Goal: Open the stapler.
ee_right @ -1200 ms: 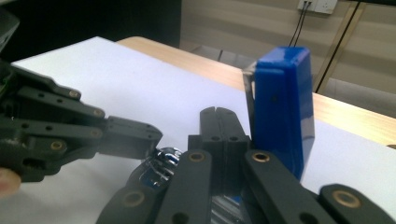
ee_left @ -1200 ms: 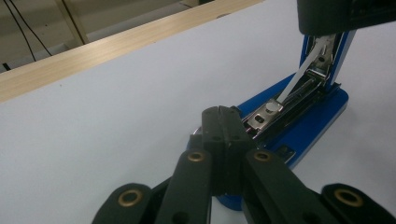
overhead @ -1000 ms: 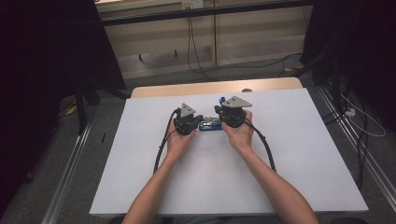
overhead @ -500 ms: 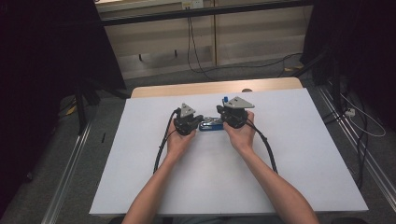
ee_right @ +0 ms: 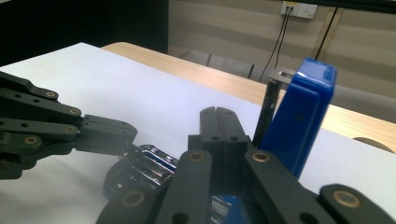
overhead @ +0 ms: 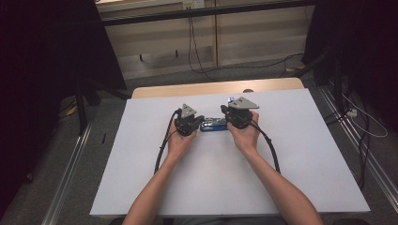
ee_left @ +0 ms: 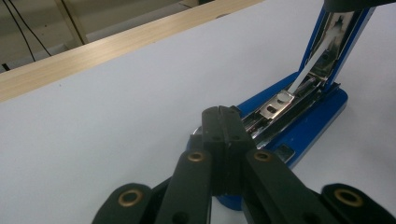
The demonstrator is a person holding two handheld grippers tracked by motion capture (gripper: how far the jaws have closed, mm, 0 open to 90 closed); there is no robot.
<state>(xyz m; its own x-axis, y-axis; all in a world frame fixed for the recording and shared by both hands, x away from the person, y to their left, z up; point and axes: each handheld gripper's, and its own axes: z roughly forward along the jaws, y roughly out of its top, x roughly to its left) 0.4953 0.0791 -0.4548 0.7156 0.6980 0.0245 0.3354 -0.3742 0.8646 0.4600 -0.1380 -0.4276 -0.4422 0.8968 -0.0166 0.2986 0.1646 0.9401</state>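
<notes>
One blue stapler [overhead: 214, 125], lid raised, on the tabletop [overhead: 300, 154]; two tools, left tool [overhead: 188, 123] and right tool [overhead: 238, 117], flanking the stapler; two hands

Beyond our white table [overhead: 305, 187] we see pale wall panels [overhead: 253, 35], grey floor [overhead: 155, 79] below, dark curtains [overhead: 51, 56] flanking.

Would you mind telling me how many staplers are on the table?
1: a blue stapler, lid swung open, lying mid-table between the left gripper and right gripper. None seems hidden.
</notes>
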